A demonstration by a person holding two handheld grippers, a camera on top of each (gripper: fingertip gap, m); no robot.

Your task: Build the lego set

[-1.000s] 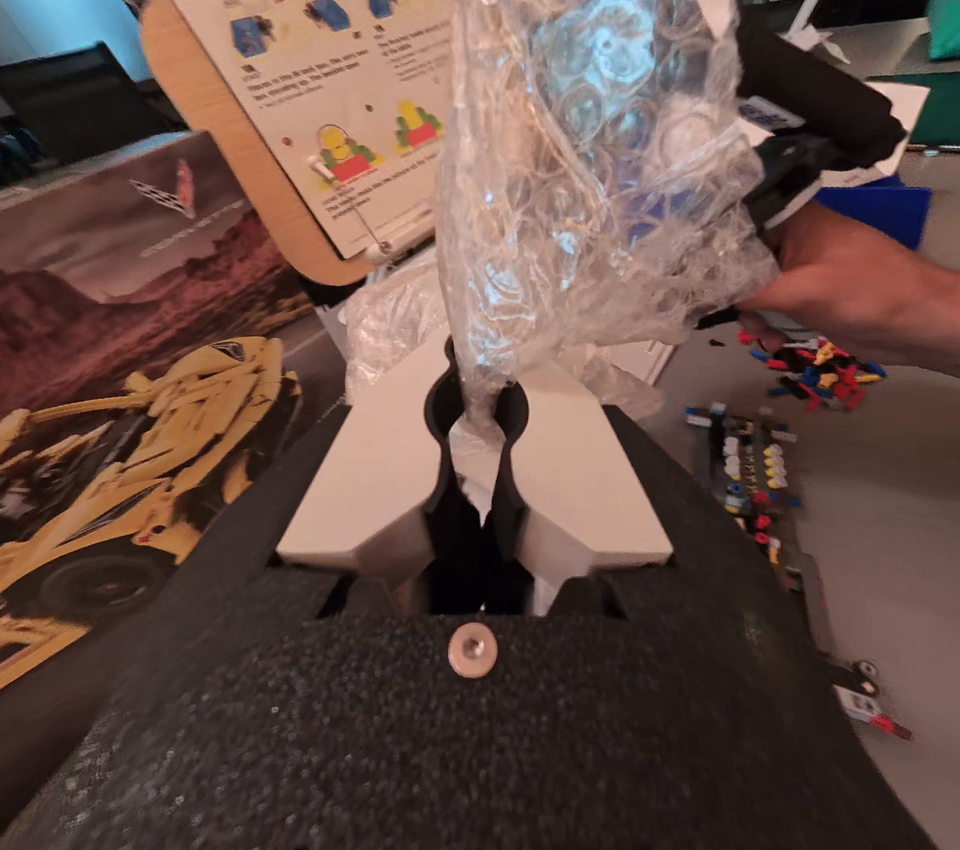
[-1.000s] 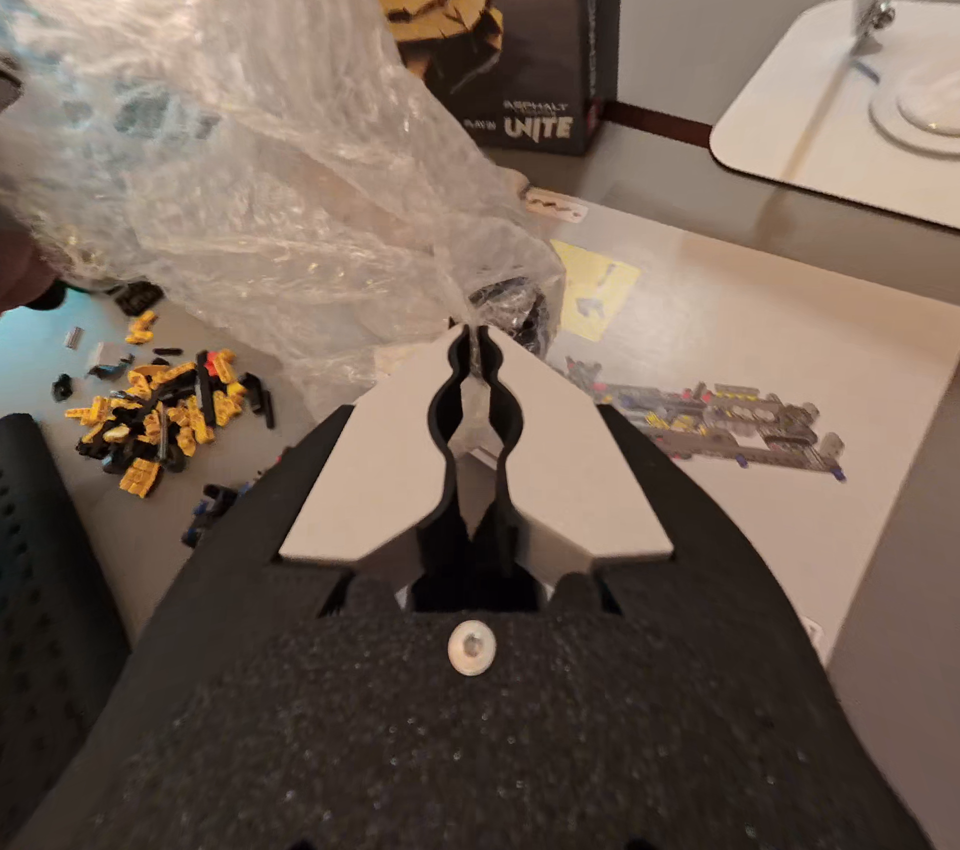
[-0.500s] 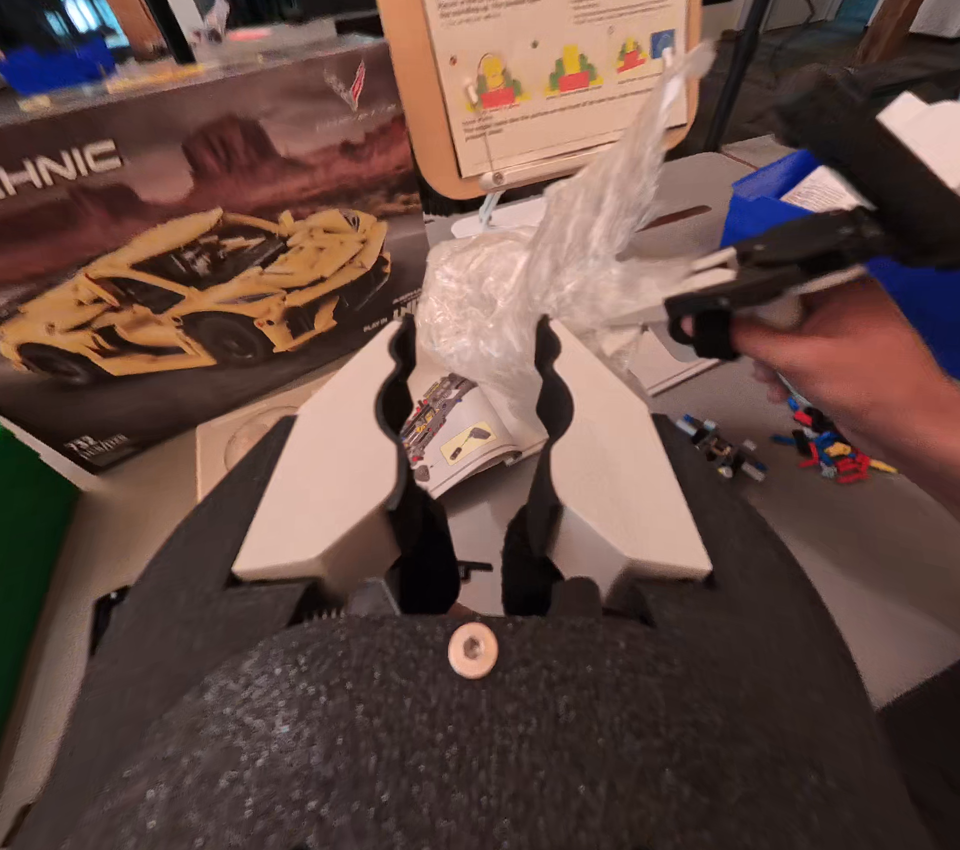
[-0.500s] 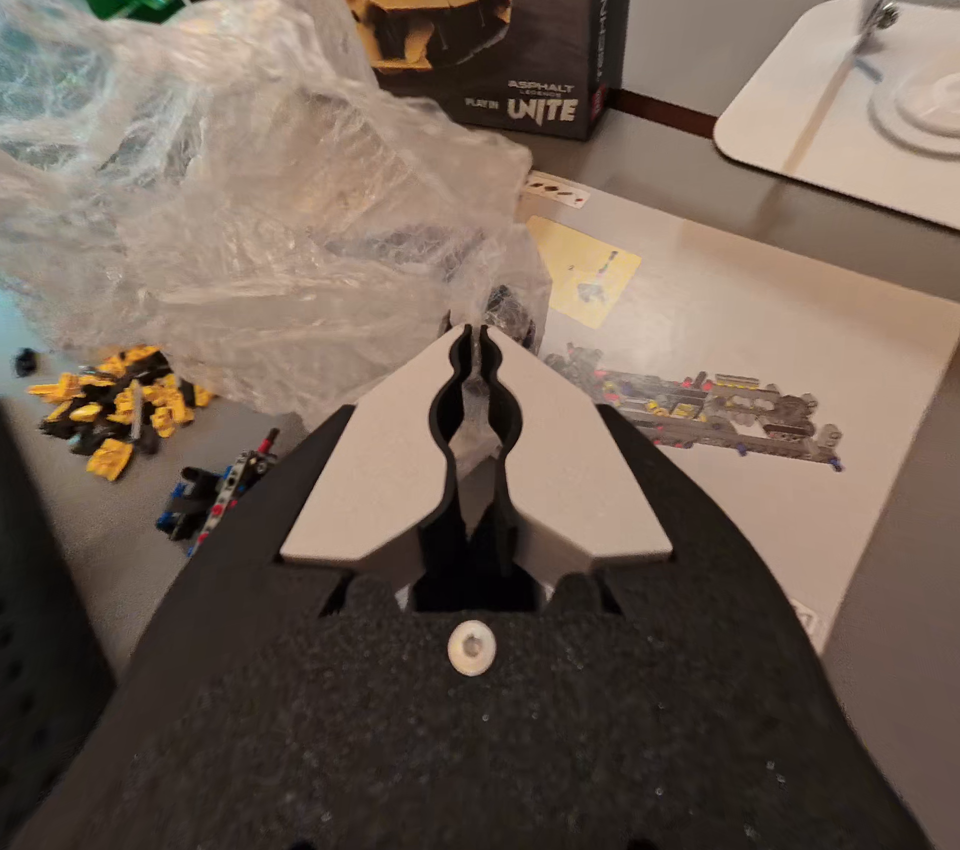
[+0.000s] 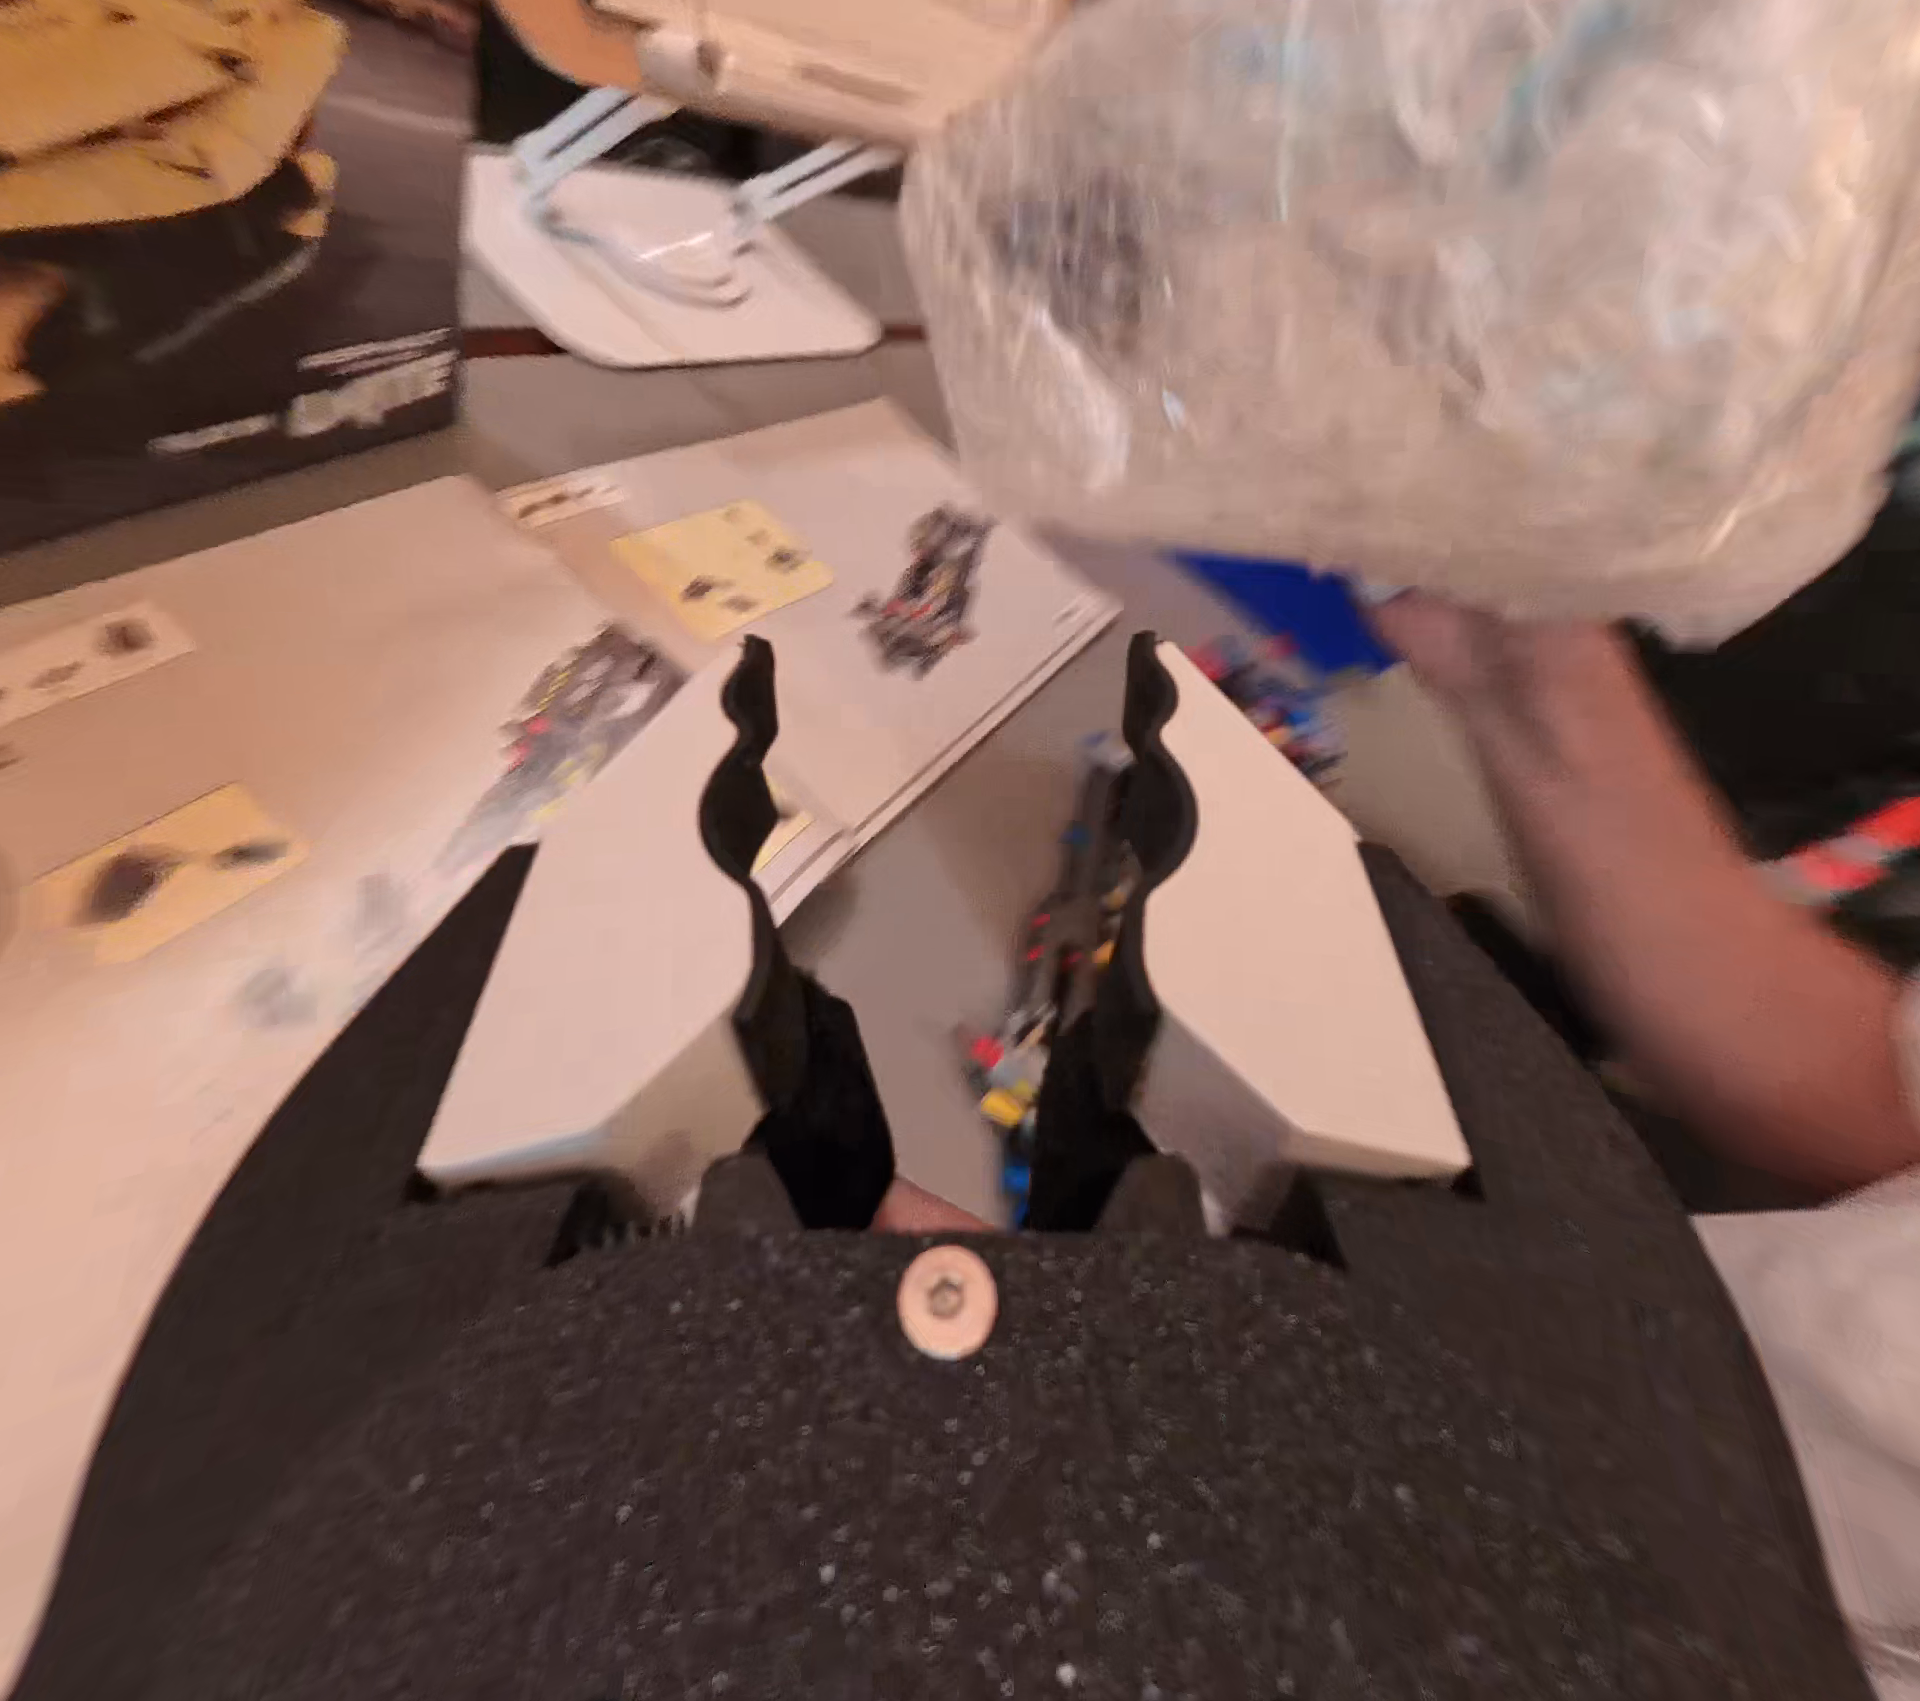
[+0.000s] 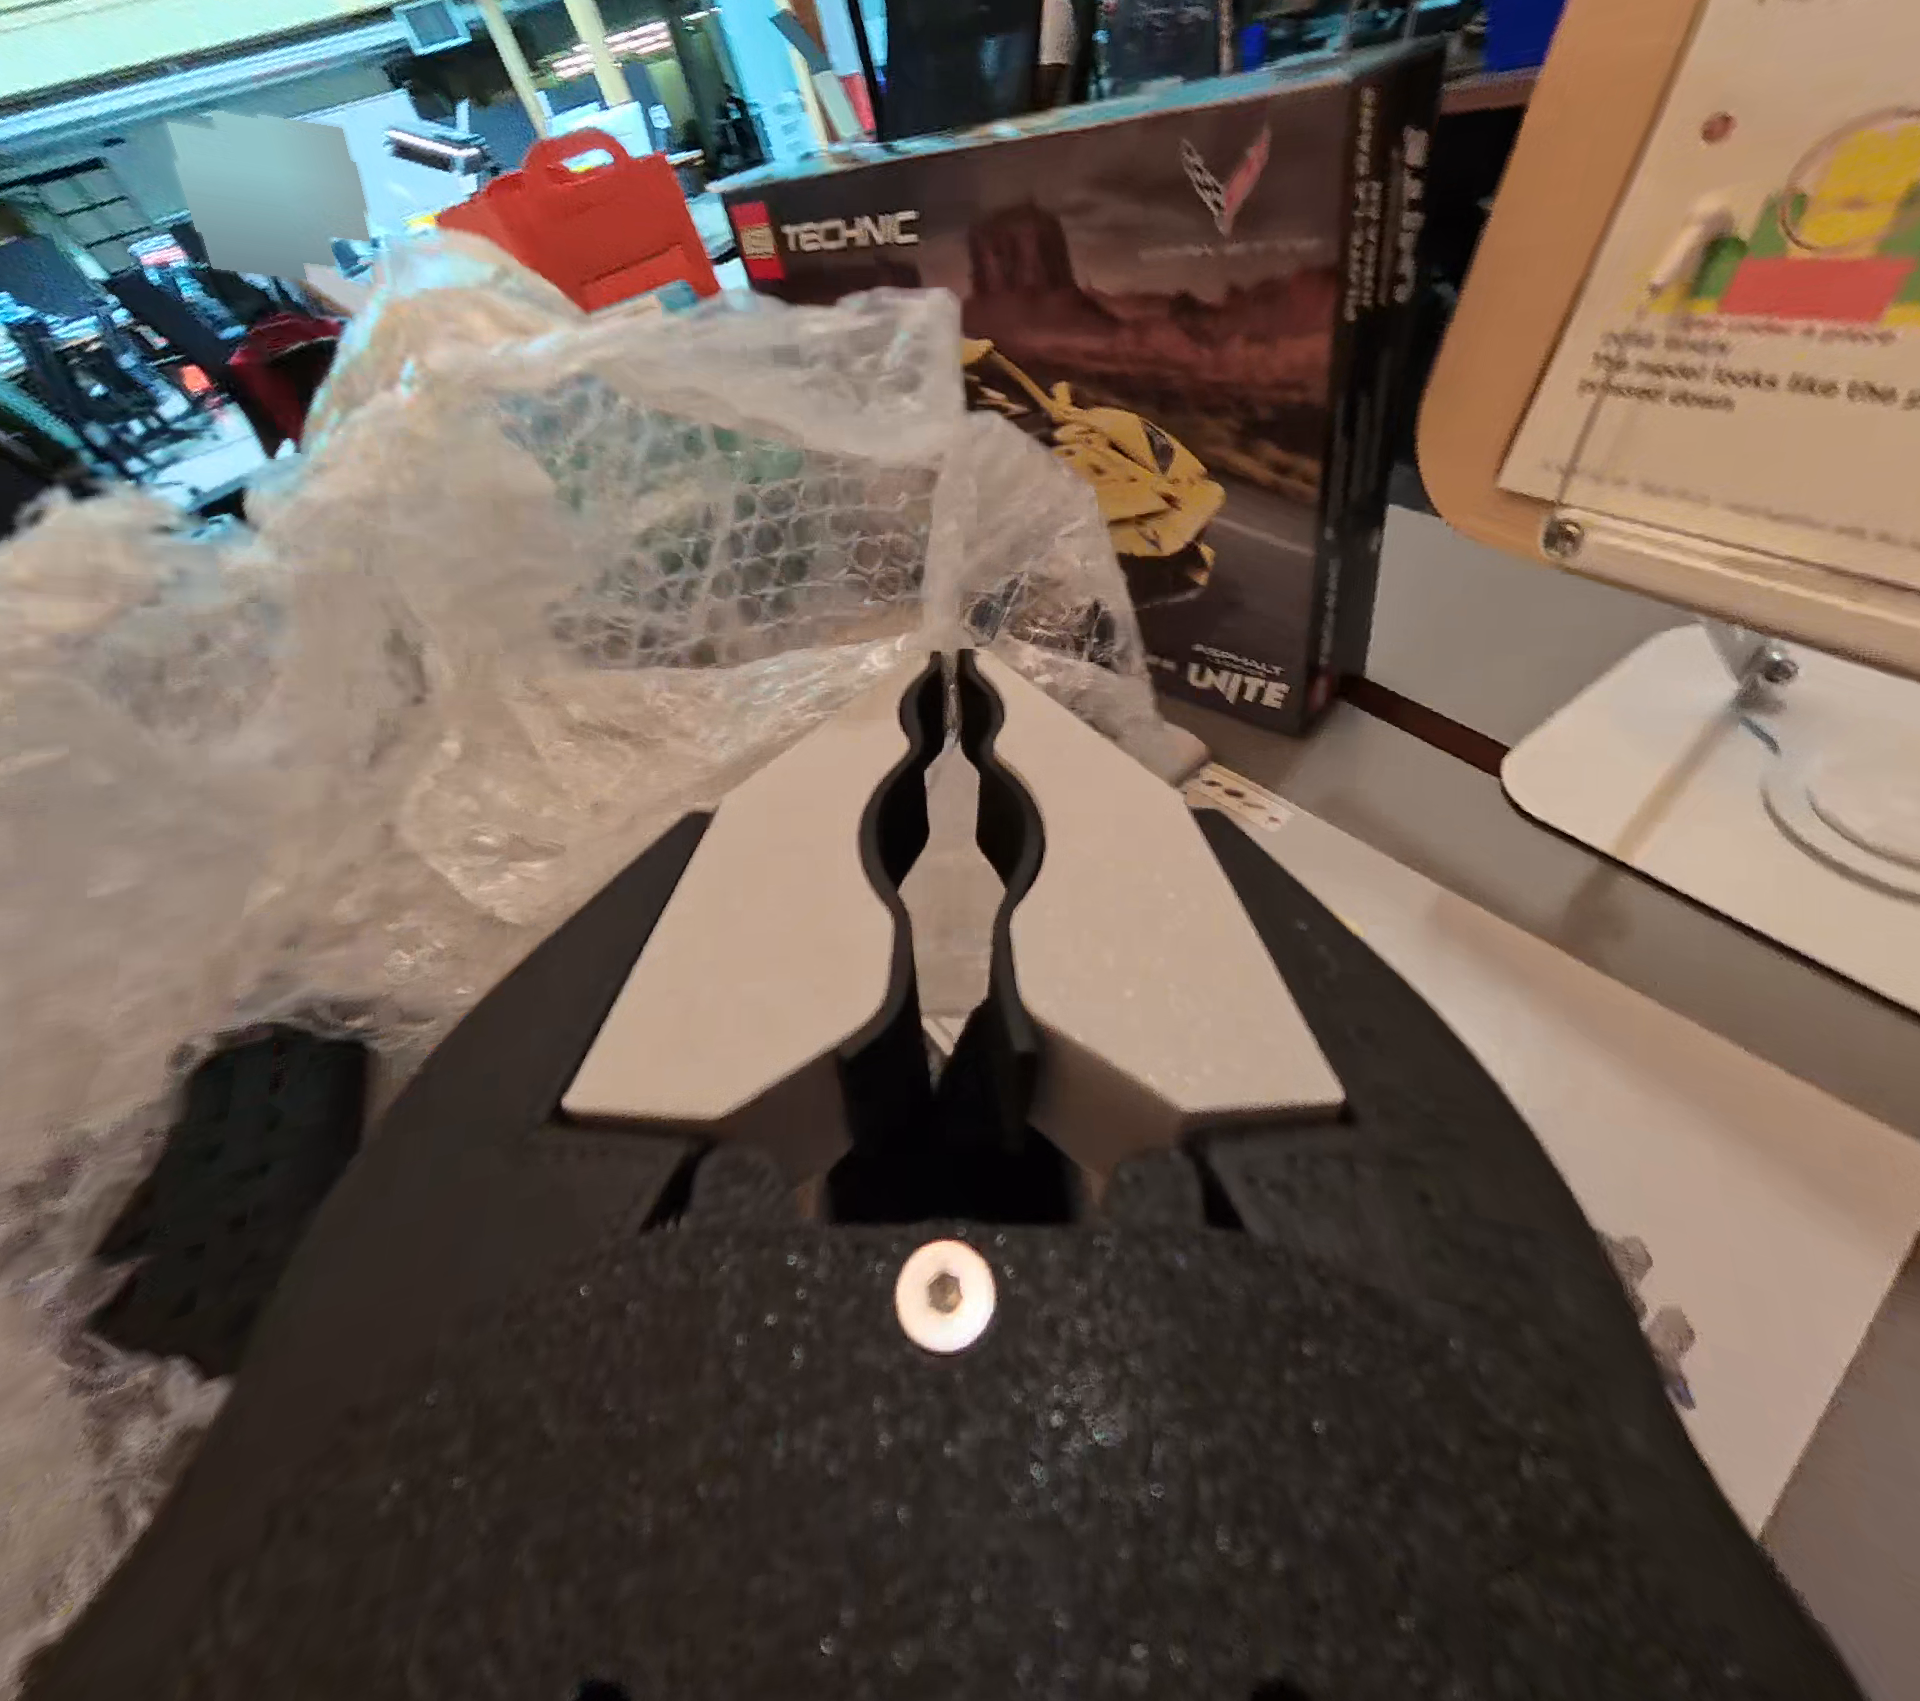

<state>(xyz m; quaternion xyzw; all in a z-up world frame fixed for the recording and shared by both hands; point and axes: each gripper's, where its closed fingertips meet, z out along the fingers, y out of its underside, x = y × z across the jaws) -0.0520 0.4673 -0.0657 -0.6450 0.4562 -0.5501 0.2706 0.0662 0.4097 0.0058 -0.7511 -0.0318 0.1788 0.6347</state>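
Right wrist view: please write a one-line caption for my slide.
Right gripper shut on bubble wrap, lifted before the set box.

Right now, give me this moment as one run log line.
left gripper: open, empty | right gripper: shut on crumpled clear bubble wrap | open instruction booklet: flat on table

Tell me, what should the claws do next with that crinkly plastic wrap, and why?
Probably carry the bubble wrap off to the side and drop it. The right claw is shut on its edge and holds it up in the air, while the left claw is open and empty above the instruction booklet and loose pieces, which need uncovering.
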